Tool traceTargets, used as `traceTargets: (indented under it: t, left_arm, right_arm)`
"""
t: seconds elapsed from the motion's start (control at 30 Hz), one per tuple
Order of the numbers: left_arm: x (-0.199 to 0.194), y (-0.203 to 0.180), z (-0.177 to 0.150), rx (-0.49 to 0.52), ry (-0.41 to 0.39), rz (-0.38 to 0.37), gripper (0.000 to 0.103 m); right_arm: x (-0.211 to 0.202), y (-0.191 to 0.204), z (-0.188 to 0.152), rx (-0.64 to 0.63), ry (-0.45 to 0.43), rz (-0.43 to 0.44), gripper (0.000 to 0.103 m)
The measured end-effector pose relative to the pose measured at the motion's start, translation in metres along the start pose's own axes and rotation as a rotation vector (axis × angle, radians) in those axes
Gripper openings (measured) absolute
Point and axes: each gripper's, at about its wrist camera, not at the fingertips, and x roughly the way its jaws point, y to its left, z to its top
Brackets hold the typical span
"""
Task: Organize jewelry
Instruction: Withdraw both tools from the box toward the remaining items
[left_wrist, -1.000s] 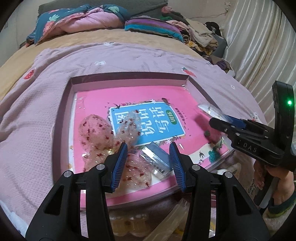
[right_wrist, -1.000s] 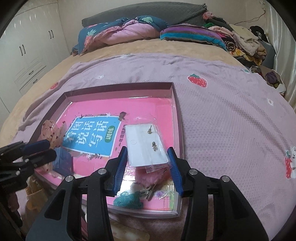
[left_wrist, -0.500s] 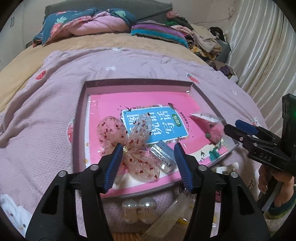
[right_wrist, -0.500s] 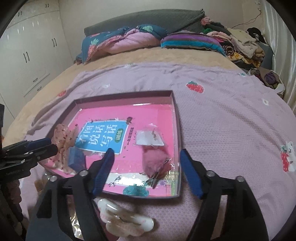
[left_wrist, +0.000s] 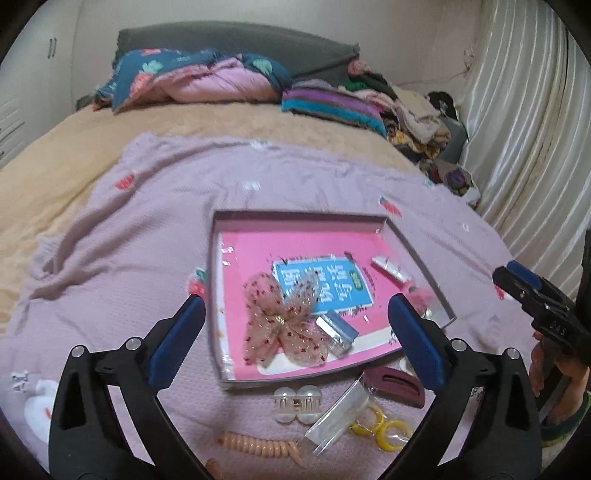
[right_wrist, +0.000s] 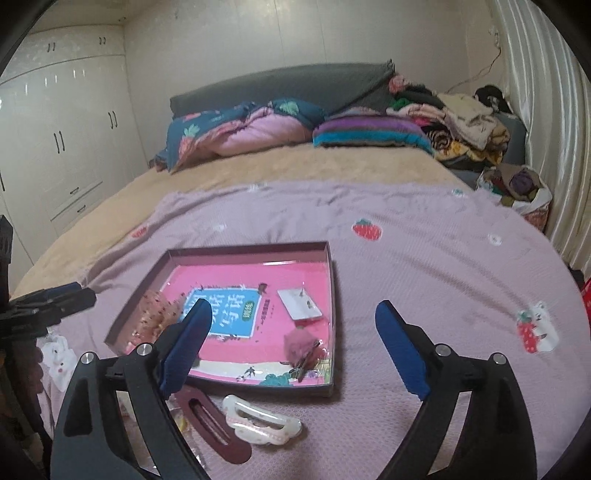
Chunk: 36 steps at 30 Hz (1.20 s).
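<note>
Jewelry's about half sorted, I'd say. Inside the shallow tray (left_wrist: 221, 295) mid-frame on the bed there's a sheer red-dotted bow (left_wrist: 282, 325), a small silver-blue box (left_wrist: 338, 330), a clear earring packet (right_wrist: 300, 303) and a pink fuzzy piece (right_wrist: 298, 341) by the lower right corner. Left out on the lilac blanket (left_wrist: 147, 206) just below the tray: a pearl clip (left_wrist: 296, 403), a peach coil hair tie (left_wrist: 258, 446), yellow rings (left_wrist: 384, 430), a clear packet (left_wrist: 338, 421), a maroon hair clip (right_wrist: 216, 422) and a white clip (right_wrist: 260, 415). Left hand-held gripper (left_wrist: 295, 341) is spread wide with nothing in it, and the right hand-held gripper (right_wrist: 293, 341) too. Neither is touching anything, so my guess is the loose bits come next.
</note>
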Motion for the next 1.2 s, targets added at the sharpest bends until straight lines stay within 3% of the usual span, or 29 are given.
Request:
traceTargets:
  t: [0.17,0.53,1.2]
  left_arm:
    - [-0.031,0.002,0.003,-0.017,-0.063,-0.004,0.093]
    - [-0.064,-0.001,-0.006,-0.016,-0.099,-0.001,0.093]
    - [-0.069,-0.016,-0.044,0.044,-0.031,0.010,0.093]
  right_arm:
    - [-0.028,0.002,0.001,-0.006,-0.043,0.002,0.096]
    - [-0.071,0.009,0.002,-0.024,-0.101,0.024,0.097]
    - [-0.082,0.034,-0.032,-0.083,-0.027,0.076,0.097]
